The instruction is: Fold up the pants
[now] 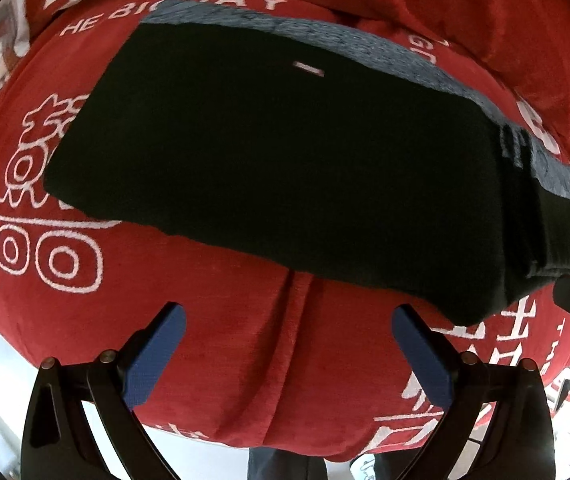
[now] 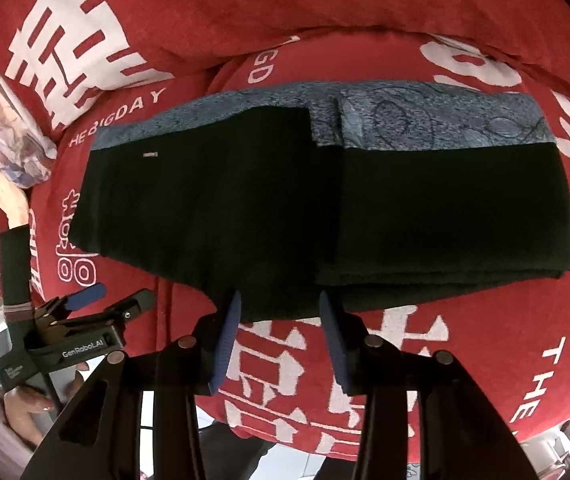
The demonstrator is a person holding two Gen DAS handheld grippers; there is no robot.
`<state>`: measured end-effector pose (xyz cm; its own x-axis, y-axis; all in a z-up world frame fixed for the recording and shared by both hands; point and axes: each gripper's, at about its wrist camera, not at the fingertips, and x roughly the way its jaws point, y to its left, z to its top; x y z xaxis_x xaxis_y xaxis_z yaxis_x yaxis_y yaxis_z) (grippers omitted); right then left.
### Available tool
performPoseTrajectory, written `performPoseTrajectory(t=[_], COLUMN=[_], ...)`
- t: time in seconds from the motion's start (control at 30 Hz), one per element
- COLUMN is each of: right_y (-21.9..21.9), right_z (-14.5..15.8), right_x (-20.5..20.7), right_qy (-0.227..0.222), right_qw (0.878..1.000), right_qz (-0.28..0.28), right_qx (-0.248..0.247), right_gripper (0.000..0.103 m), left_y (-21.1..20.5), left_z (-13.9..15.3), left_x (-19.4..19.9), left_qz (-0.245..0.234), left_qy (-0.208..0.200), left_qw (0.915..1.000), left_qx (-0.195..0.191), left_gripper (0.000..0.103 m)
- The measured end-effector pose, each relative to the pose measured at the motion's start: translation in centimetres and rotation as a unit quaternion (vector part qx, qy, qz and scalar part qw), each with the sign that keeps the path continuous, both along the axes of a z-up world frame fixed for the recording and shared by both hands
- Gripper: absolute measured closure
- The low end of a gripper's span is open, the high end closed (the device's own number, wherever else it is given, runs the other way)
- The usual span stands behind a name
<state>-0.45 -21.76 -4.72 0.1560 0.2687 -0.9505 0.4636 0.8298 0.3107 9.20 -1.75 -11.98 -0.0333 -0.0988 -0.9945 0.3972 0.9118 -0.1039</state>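
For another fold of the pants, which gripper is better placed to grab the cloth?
Probably the right gripper: its open jaws sit right at the near edge of the black pants. The left gripper, also open, hangs over bare red cover, off the pants.

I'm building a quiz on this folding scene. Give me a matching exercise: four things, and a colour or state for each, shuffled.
Things:
1. pants
2. blanket
3. left gripper
4. lining

Descriptions:
a. red with white lettering
b. blue-grey band along the far edge
c. black, folded in a flat stack
d. open, nothing between its pads

Pairs: 1-c, 2-a, 3-d, 4-b
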Motion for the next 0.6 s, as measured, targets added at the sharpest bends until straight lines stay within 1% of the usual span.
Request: performPoseTrajectory(t=[0.23,0.3,0.4,0.5,0.6], right_y=[1.3,1.5,2.1,3.0,3.9], right_z=[0.1,0.1,-0.3,-1.1,-1.9], right_x=[1.1,1.3,1.4,1.6,1.8], right_qy=[0.004,0.000,0.003,0.009,0.017], right_qw=[1.000,1.000,0.999,0.999,0.998], right_qz=[0.024,0.027,0.035,0.043,0.054], right_qx=[-0.006,-0.005,-0.003,0.003,0.006], right_gripper=[0.058,0.058,0.058,0.058,0.058], left_y=[2.9,4.3,4.8,5.6,7.5], left_z=[0.0,0.4,0.1,-0.1,0.2], left_x=[1.2,1.6,2.0,2.8,4.3], left_qz=[0.020,0.026,0.033,0.046,0.073], left_qy=[-0.003,-0.005,-0.006,-0.009,-0.019], left_qw=[0.9998,0.9996,0.9994,0.9988,0.9965], left_qx=[-0.002,-0.005,-0.008,-0.016,-0.037], left_gripper=[0.000,0.000,0.000,0.000,0.000])
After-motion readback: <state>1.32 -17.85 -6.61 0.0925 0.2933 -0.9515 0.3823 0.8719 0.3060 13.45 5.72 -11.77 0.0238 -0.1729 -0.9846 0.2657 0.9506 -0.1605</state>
